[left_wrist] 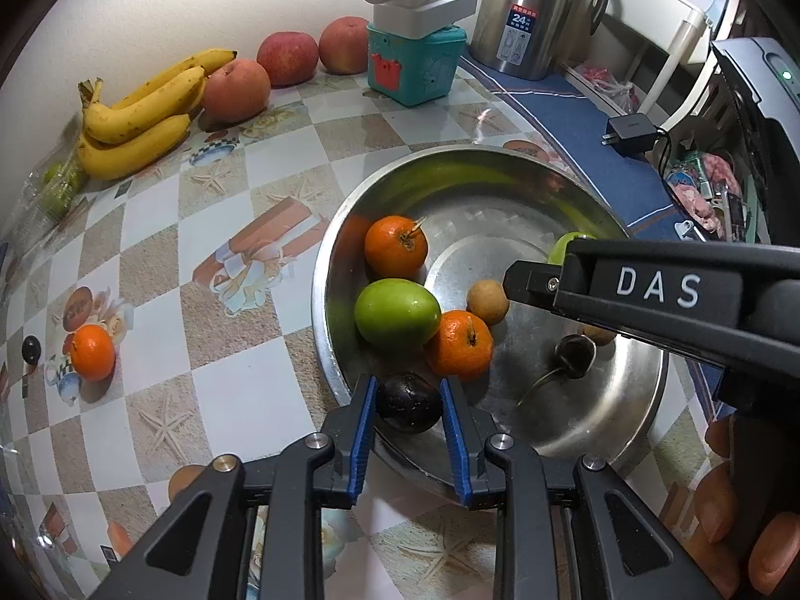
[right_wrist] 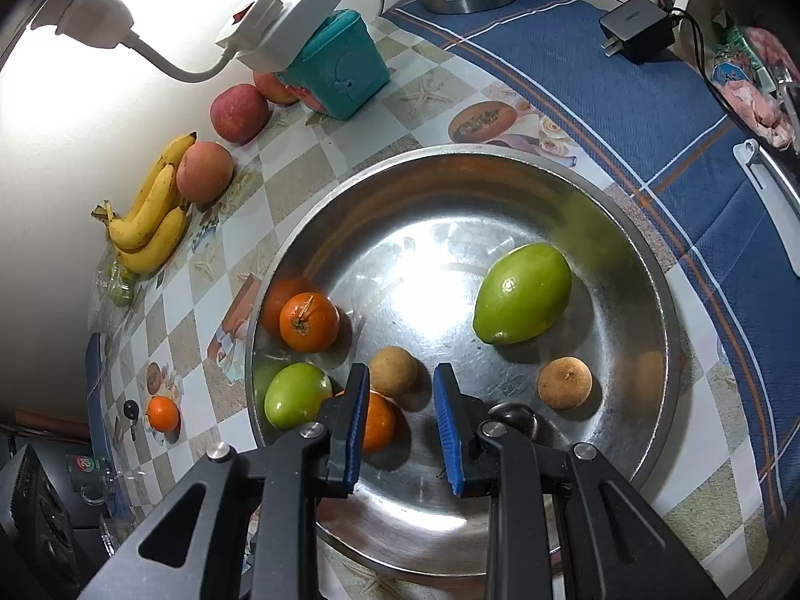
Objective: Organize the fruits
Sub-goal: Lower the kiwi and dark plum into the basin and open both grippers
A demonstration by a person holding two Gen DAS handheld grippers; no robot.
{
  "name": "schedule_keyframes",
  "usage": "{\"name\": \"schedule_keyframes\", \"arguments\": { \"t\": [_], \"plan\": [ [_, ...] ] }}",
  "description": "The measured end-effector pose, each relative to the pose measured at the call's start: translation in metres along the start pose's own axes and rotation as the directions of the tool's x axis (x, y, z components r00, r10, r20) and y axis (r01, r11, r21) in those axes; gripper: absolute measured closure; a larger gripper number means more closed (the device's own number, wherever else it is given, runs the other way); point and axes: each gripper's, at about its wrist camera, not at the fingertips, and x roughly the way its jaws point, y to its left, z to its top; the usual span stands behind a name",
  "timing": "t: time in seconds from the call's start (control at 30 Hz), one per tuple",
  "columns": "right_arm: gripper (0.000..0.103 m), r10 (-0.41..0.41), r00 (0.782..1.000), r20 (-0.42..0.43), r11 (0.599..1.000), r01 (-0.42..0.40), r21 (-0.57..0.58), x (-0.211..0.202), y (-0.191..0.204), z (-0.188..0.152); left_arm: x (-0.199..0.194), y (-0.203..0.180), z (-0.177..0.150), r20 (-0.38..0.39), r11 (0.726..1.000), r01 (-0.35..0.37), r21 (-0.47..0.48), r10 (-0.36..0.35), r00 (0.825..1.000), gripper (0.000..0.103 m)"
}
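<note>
Checkered, picture-printed tablecloth fills both views, with the wide steel bowl (left_wrist: 500, 350) lower centre. My left gripper (left_wrist: 407, 402) clamps a dark purple round fruit (left_wrist: 409, 402) right at the bowl's near rim; released here, I judge it could roll out onto the cloth. My right gripper (right_wrist: 400, 417) holds nothing, jaws at their narrowest. Inside the bowl I see small oranges, green fruits and brown longans.

3 apples (left_wrist: 236, 90), 3 bananas (left_wrist: 140, 115), 3 oranges (left_wrist: 396, 246), 2 green fruits (right_wrist: 522, 293), 1 bowl (right_wrist: 650, 270).
</note>
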Motion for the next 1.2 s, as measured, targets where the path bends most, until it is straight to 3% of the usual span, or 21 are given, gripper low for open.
{"name": "schedule_keyframes", "arguments": {
  "t": [0.07, 0.2, 0.43, 0.57, 0.67, 0.73, 0.87, 1.2],
  "plan": [
    [0.075, 0.0, 1.0, 0.004, 1.0, 0.0, -0.002, -0.001, 0.001, 0.0, 0.0, 0.0, 0.0, -0.002, 1.0, 0.001, -0.003, -0.001, 1.0, 0.072],
    [0.075, 0.0, 1.0, 0.007, 1.0, 0.0, -0.004, -0.003, 0.001, 0.001, -0.001, 0.003, 0.0, -0.005, 1.0, 0.011, -0.017, -0.012, 1.0, 0.055],
    [0.075, 0.001, 1.0, 0.01, 1.0, -0.001, -0.009, -0.004, 0.002, 0.002, -0.007, 0.007, 0.003, 0.008, 0.999, 0.025, -0.035, -0.024, 1.0, 0.055],
    [0.074, -0.002, 1.0, 0.013, 1.0, 0.002, -0.016, -0.006, 0.004, 0.001, -0.009, 0.017, 0.005, 0.008, 0.997, 0.014, -0.078, -0.014, 1.0, 0.047],
    [0.064, -0.01, 1.0, 0.019, 1.0, 0.01, -0.027, -0.007, 0.006, 0.002, -0.012, 0.028, 0.006, 0.011, 0.993, 0.0, -0.12, 0.001, 1.0, 0.046],
    [0.064, -0.014, 1.0, 0.022, 0.999, 0.015, -0.036, -0.007, 0.008, 0.001, -0.014, 0.037, 0.006, 0.012, 0.988, -0.019, -0.156, 0.022, 1.0, 0.046],
    [0.064, -0.02, 1.0, 0.021, 0.998, 0.022, -0.058, -0.007, 0.013, 0.001, -0.015, 0.062, 0.004, -0.013, 0.961, -0.093, -0.26, 0.093, 0.996, 0.044],
    [0.064, -0.023, 1.0, 0.017, 0.993, 0.025, -0.114, -0.007, 0.028, -0.005, -0.021, 0.126, -0.009, -0.054, 0.883, -0.151, -0.444, 0.142, 0.988, 0.038]
  ]
}}
